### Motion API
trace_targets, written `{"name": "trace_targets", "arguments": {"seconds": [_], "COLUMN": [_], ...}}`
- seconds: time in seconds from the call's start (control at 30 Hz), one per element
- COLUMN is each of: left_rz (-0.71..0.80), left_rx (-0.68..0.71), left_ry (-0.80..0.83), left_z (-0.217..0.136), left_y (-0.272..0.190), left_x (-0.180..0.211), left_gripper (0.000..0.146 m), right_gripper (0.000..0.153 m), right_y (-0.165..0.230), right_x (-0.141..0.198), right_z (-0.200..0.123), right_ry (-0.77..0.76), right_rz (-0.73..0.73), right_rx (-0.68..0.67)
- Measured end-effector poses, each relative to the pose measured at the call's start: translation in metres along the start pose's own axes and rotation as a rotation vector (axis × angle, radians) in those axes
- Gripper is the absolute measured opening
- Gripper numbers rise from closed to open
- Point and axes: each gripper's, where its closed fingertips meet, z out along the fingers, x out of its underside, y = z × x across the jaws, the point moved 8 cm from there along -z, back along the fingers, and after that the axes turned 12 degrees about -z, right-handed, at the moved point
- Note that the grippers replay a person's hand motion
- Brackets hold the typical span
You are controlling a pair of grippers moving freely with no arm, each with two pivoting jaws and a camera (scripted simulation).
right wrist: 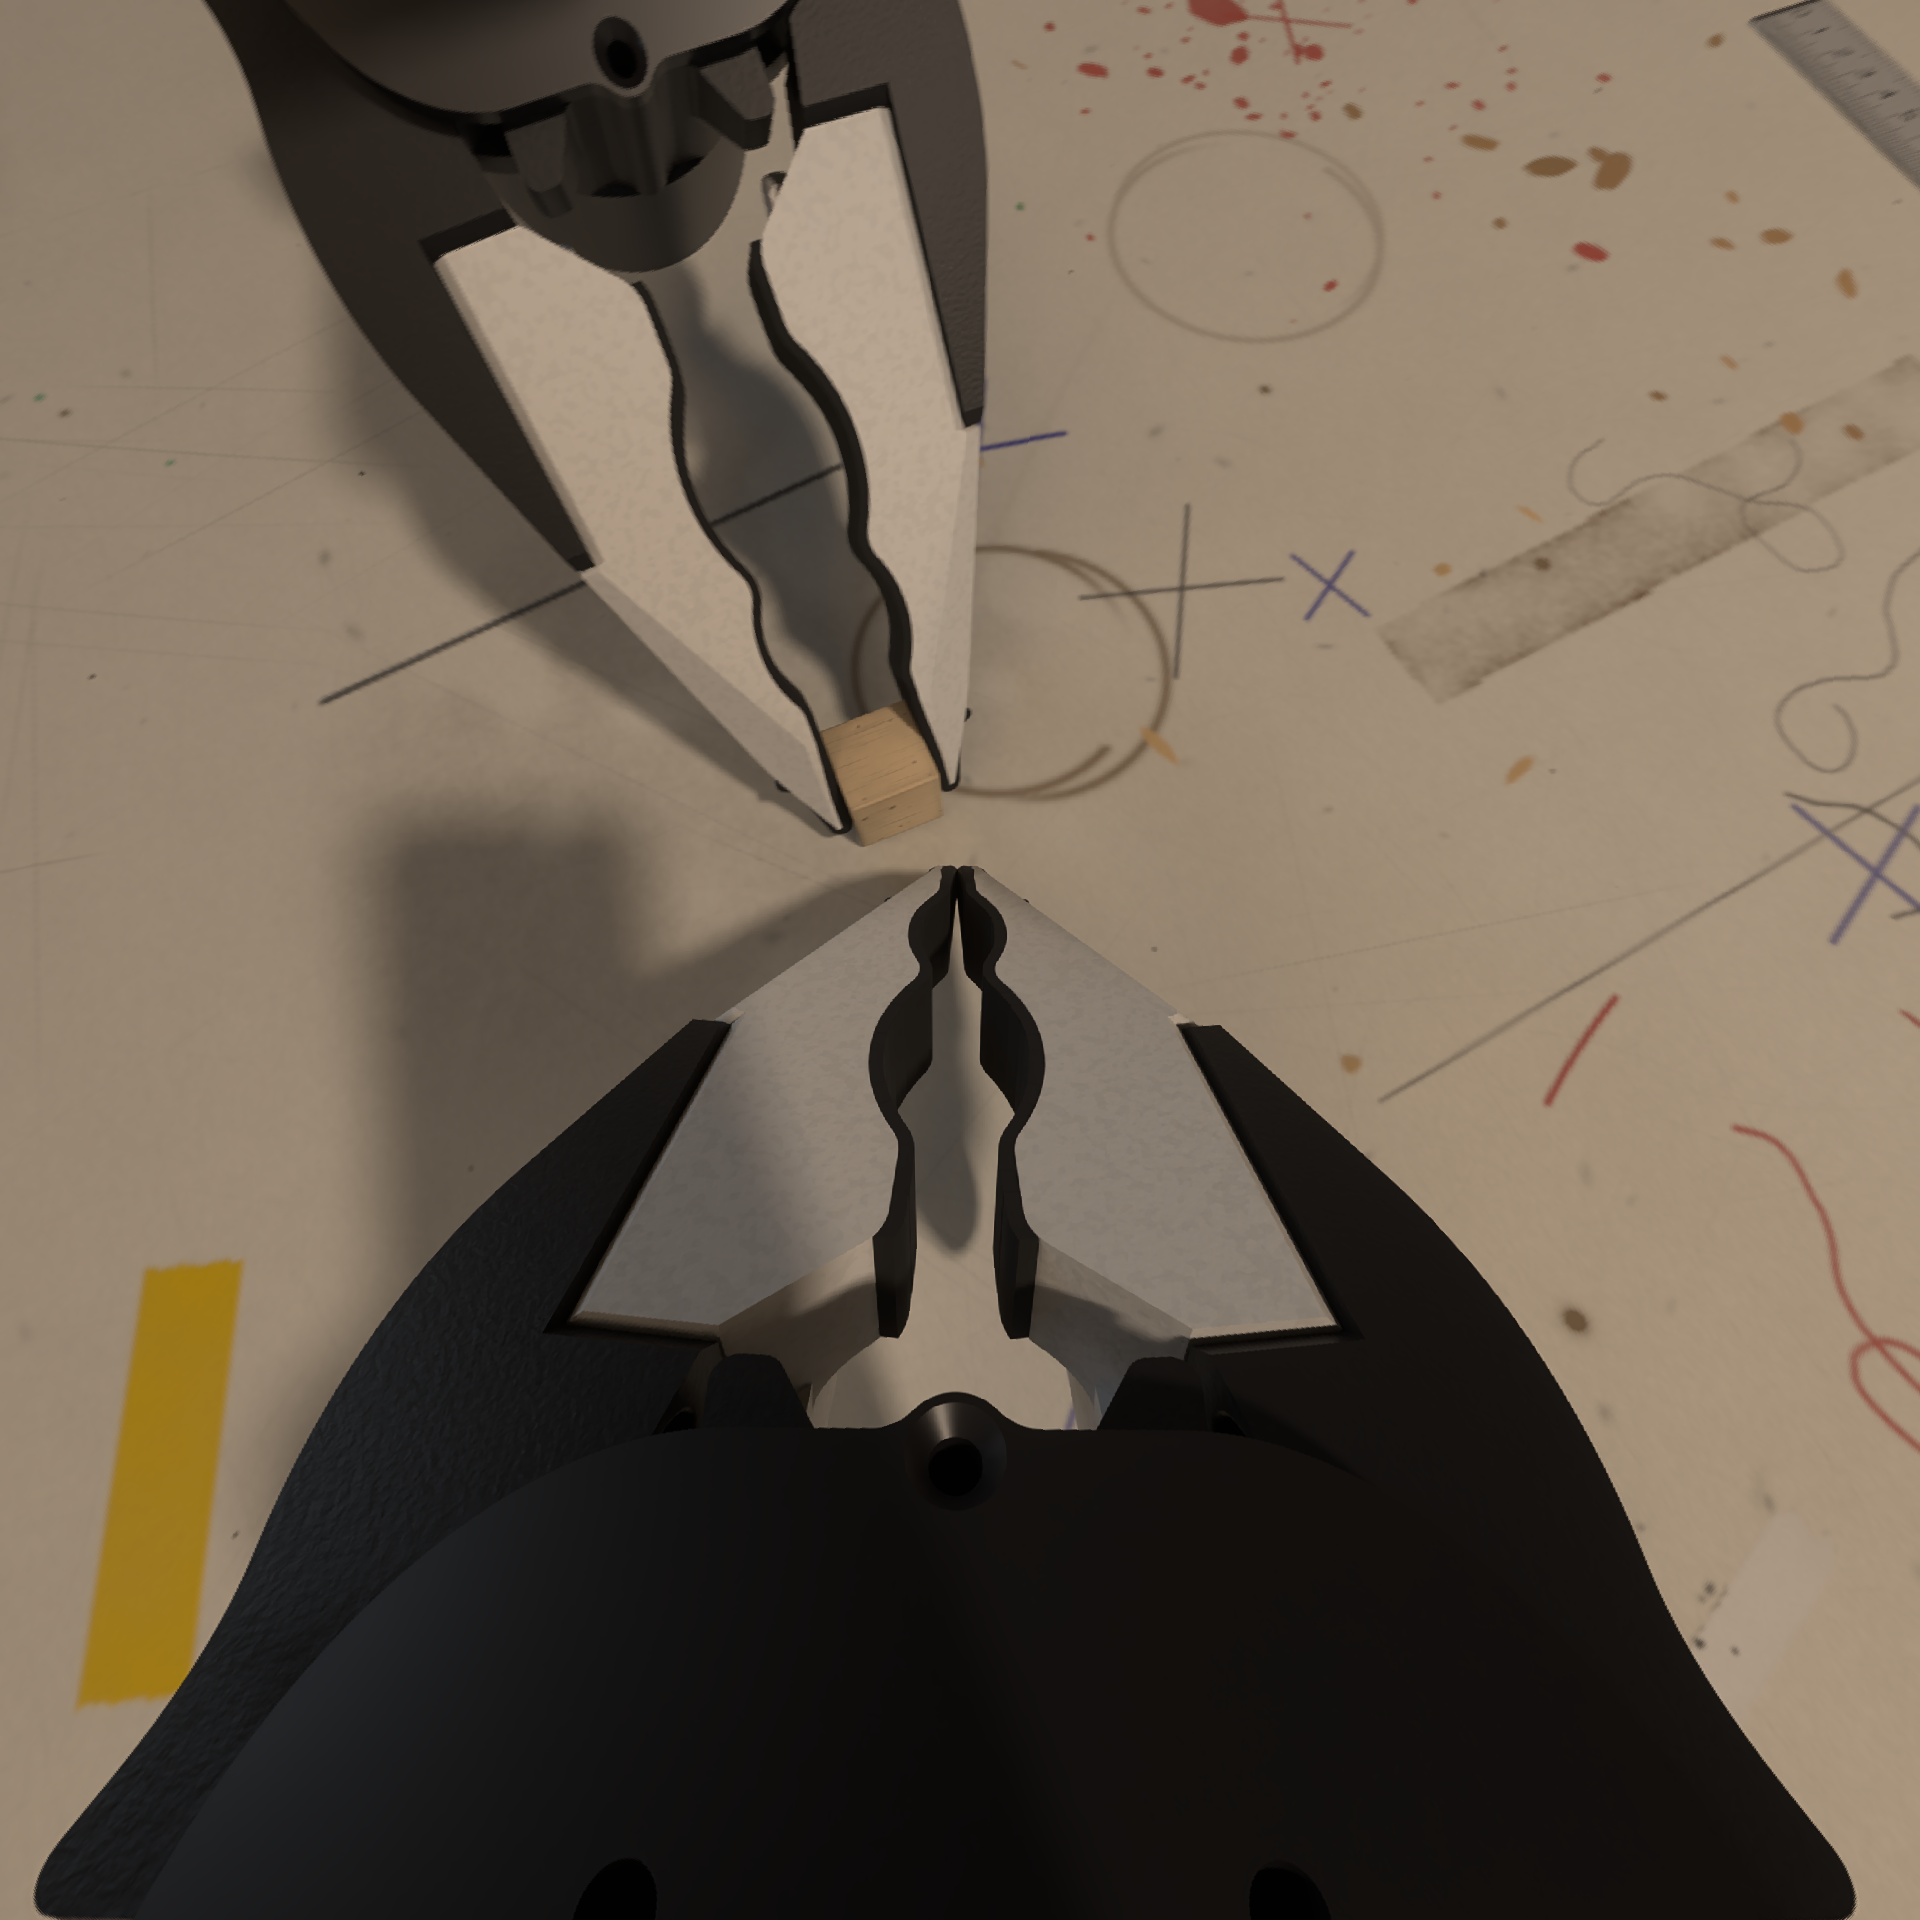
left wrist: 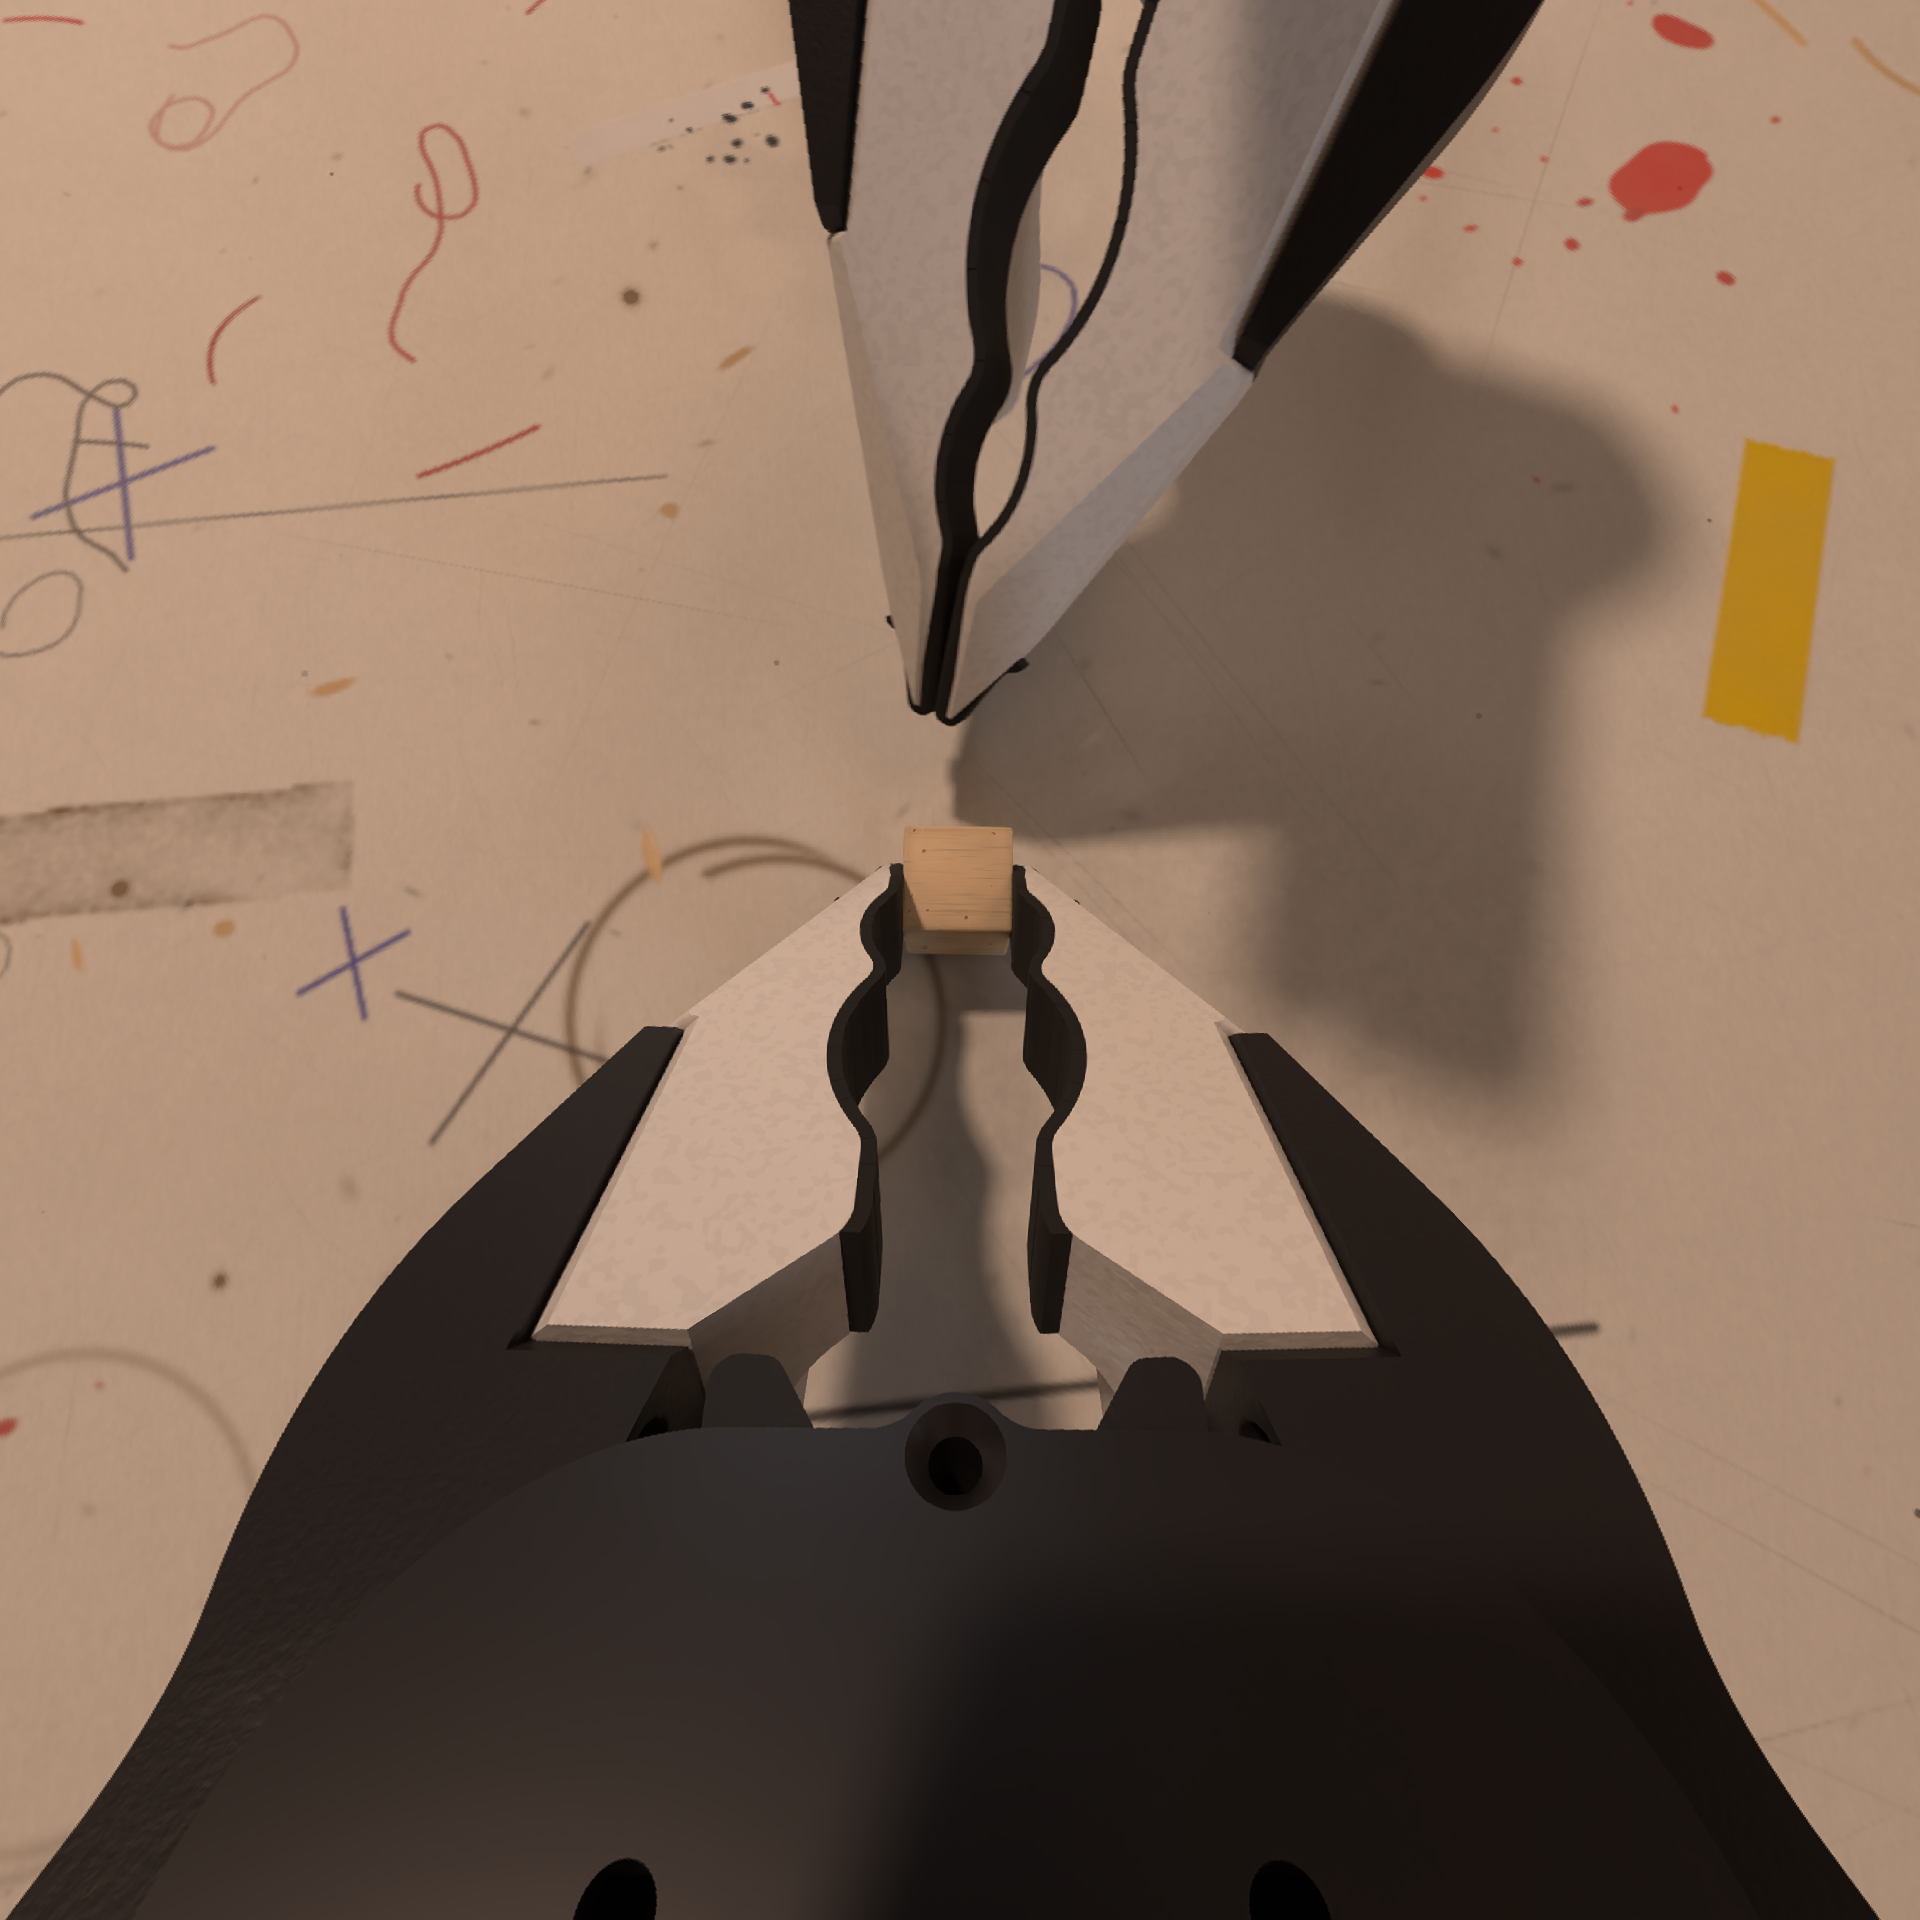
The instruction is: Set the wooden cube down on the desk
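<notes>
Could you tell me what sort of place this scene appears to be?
Probably a craft or workshop desk: its pale top carries red paint splatter, pen scribbles and a strip of yellow tape, with a metal ruler at one corner.

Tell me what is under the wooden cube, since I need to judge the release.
The wooden cube, between the left gripper fingers, appears to sit low on the desk. Its underside is hidden, so contact is unconfirmed.

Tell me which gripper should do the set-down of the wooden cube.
Left. The left gripper already clamps the small pale wooden cube at its fingertips, low over the scribbled beige desk. The right gripper is shut, empty, just short of it.
</notes>
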Motion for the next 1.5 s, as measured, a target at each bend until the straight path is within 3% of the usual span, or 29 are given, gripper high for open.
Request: {"name": "trace_targets", "arguments": {"seconds": [0.1, 0.23, 0.5, 0.9, 1.1, 1.2, 1.33, 1.43, 1.5], "left_rz": [-0.004, -0.004, -0.005, -0.007, -0.012, -0.013, -0.013, -0.014, -0.014], "left_rx": [-0.001, -0.002, 0.000, 0.003, 0.008, 0.010, 0.009, 0.009, 0.009], "left_ry": [0.000, 0.000, 0.000, 0.001, 0.002, 0.003, 0.003, 0.003, 0.003], "left_z": [0.000, 0.000, 0.000, 0.000, 0.000, 0.000, 0.000, 0.000, 0.000], "left_y": [0.000, 0.000, 0.000, 0.000, 0.001, 0.001, 0.001, 0.001, 0.001], "left_x": [0.000, 0.000, 0.000, 0.000, 0.000, 0.000, 0.000, 0.000, 0.000], "left_gripper": [0.020, 0.020, 0.020, 0.020, 0.020, 0.020, 0.020, 0.020, 0.020], "right_gripper": [0.000, 0.000, 0.013, 0.010, 0.013, 0.014, 0.013, 0.000, 0.000], "right_y": [0.002, 0.001, 0.006, 0.010, 0.024, 0.026, 0.022, 0.023, 0.023], "right_x": [0.001, 0.000, -0.010, -0.004, -0.011, -0.008, -0.003, -0.004, -0.005], "right_z": [0.000, -0.001, -0.001, -0.002, -0.006, -0.004, 0.003, 0.002, 0.000], "right_ry": [0.008, -0.011, -0.013, 0.085, 0.038, 0.105, 0.162, 0.142, 0.123], "right_rz": [0.014, 0.019, -0.142, -0.314, -0.568, -0.688, -0.675, -0.669, -0.647], "right_rx": [-0.059, -0.021, 0.087, 0.159, 0.170, 0.251, 0.277, 0.272, 0.248]}}
